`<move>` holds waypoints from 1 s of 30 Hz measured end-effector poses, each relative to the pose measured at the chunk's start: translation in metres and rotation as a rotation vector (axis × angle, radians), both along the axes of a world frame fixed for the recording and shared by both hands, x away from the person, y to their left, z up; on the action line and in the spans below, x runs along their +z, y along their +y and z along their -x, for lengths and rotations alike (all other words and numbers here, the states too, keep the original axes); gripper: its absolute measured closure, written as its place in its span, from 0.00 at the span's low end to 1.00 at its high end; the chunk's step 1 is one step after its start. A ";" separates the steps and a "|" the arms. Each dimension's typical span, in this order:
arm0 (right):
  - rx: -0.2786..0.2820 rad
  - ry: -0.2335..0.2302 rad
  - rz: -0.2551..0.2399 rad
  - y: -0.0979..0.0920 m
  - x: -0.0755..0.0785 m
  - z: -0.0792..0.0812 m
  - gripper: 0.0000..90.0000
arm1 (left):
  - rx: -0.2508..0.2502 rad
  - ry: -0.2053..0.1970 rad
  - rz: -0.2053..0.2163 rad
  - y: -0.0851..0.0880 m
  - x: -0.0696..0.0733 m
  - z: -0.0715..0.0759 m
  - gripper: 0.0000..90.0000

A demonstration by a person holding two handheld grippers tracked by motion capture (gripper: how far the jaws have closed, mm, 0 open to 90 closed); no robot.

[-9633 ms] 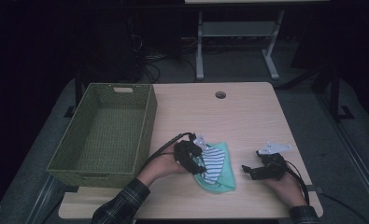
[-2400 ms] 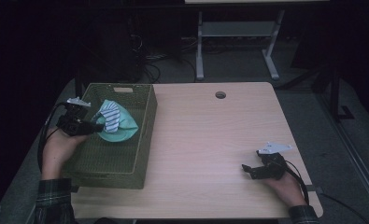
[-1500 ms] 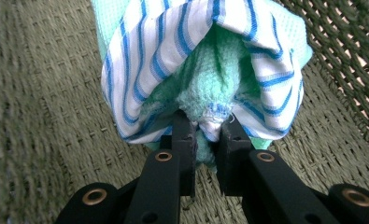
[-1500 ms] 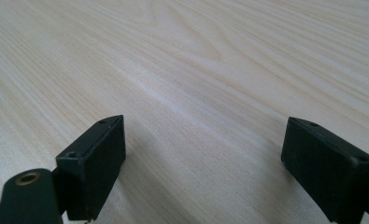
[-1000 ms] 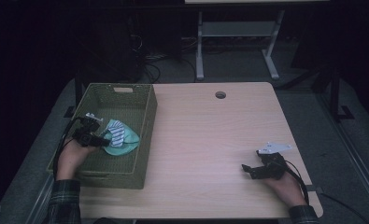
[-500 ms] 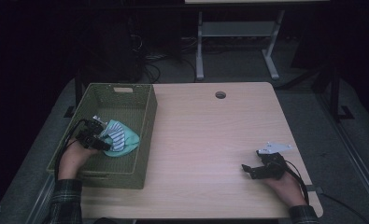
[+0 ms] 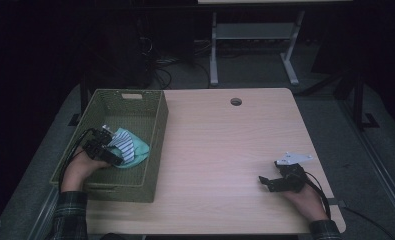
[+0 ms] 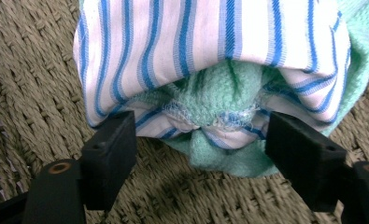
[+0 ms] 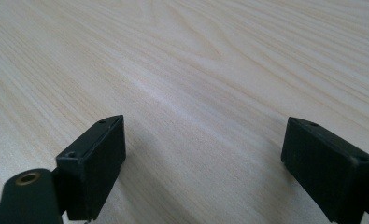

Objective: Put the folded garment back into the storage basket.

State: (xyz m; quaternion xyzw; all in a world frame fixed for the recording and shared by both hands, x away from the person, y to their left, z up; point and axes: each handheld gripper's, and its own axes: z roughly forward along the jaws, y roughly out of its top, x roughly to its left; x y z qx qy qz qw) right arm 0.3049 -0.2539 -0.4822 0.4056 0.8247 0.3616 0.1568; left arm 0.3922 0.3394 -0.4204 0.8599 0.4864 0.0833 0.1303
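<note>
A bundle of cloth, white with blue stripes over mint green (image 7: 129, 146) (image 8: 210, 46), lies on the woven floor of the green basket (image 7: 156, 145) (image 8: 32, 70). My left gripper (image 7: 116, 159) (image 8: 201, 135) is down inside the basket. Its jaws have just been opening and now stand wide on either side of the bundle's near end, without pressing it. My right gripper (image 7: 263, 182) (image 9: 203, 140) rests open on the wooden table (image 7: 225, 140) (image 9: 173, 46) at the near right, with nothing between its jaws.
The basket takes up the table's left side, with high walls around my left hand. A round cable hole (image 7: 236, 101) sits near the table's far edge. A metal stand (image 7: 250, 40) and cables are on the dark floor beyond.
The cloth was carried from the table's middle into the basket. In the last second my left gripper sank a little and let it go. The right gripper kept still.
</note>
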 end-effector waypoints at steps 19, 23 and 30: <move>-0.002 0.000 0.000 0.000 0.000 0.000 0.15 | -0.007 -0.095 0.084 -0.012 0.047 0.008 0.14; -0.001 -0.001 0.001 0.000 0.000 0.000 0.15 | -0.018 -0.119 0.110 -0.020 0.055 0.010 0.14; -0.002 -0.001 0.001 0.000 0.000 0.000 0.15 | -0.039 -0.187 0.184 -0.041 0.076 0.015 0.15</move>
